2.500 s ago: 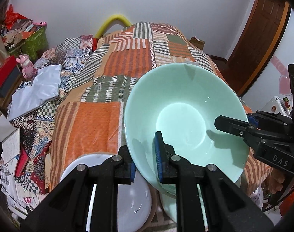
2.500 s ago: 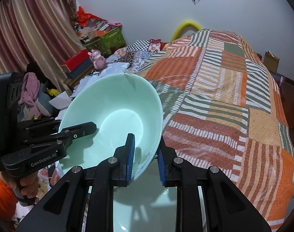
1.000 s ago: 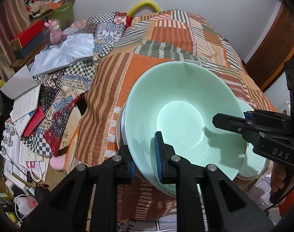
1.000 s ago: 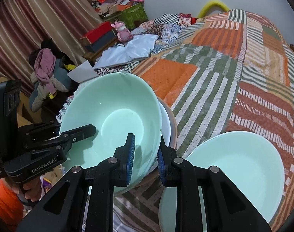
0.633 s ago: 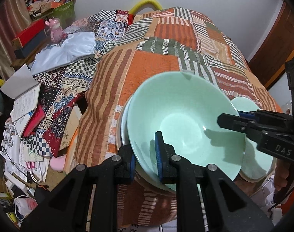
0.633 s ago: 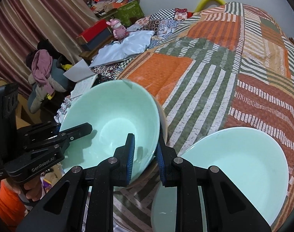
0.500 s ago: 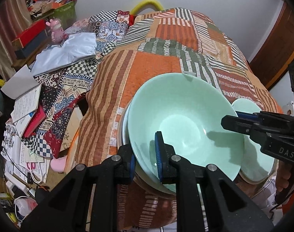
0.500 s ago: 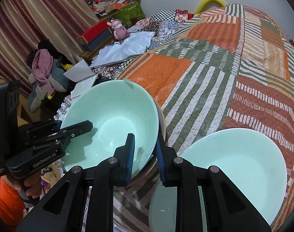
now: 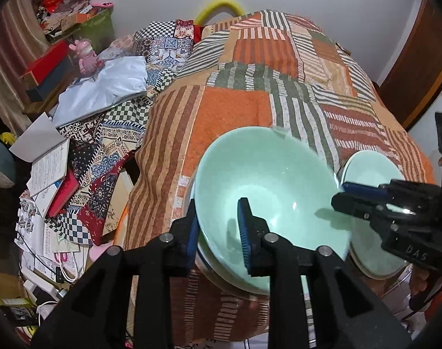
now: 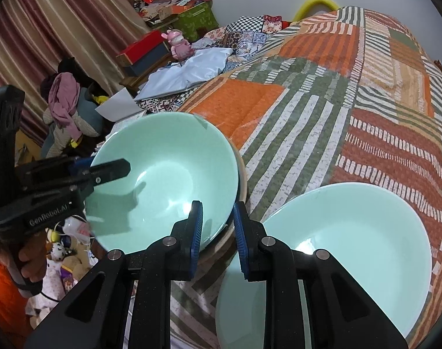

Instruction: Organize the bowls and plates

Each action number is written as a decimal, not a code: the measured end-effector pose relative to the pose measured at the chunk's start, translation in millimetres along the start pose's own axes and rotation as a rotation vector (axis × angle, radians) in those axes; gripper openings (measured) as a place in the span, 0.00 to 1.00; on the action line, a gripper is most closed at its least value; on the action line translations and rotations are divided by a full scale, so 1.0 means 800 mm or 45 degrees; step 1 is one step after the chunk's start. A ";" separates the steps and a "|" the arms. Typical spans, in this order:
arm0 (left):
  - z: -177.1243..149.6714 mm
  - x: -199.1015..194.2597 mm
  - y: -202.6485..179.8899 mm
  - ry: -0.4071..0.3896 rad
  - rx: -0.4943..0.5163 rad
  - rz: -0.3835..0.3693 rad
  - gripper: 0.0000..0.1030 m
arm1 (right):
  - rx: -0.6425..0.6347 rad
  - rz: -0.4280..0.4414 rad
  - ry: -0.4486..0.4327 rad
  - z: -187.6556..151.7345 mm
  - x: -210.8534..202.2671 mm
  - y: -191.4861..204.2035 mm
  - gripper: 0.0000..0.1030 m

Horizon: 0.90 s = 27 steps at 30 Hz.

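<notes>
Left tool (image 9: pixel 218 226) straddles the near rim of the mint-green glazed bowl (image 9: pixel 267 186), jaws opening. Right tool (image 10: pixel 218 226) stays clamped on its right rim. Bowl rests on stacked dishes; second mint-green bowl (image 10: pixel 351 241) just right; patchwork bedspread (image 10: pixel 366 93) beyond.

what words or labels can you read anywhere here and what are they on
"GenRobot.AI": on the side of the left hand-held gripper, seen from the right wrist view.
"DAS": on the body of the right hand-held gripper, seen from the left wrist view; it may be cut off.
Print on the open book and the papers beside the bed: too small to read.
</notes>
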<state>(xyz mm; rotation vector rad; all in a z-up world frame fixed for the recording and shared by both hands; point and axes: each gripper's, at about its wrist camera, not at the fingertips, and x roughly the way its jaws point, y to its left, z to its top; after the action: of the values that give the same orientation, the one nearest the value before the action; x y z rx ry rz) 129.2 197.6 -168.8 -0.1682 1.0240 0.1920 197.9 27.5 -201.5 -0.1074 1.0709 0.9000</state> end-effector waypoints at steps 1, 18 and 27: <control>0.001 -0.002 0.000 -0.013 0.003 0.014 0.29 | -0.002 0.000 -0.003 0.000 -0.001 0.001 0.20; -0.033 0.002 0.035 -0.004 -0.075 -0.004 0.46 | 0.027 -0.002 0.015 0.000 0.003 -0.008 0.25; -0.043 0.031 0.040 0.060 -0.129 -0.115 0.47 | 0.038 0.016 0.080 0.000 0.028 -0.001 0.28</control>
<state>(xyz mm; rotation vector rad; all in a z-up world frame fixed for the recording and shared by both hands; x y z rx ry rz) 105.4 222.9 -209.5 -0.3119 1.0521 0.1587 202.5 40.4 -219.7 -0.1043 1.1442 0.8965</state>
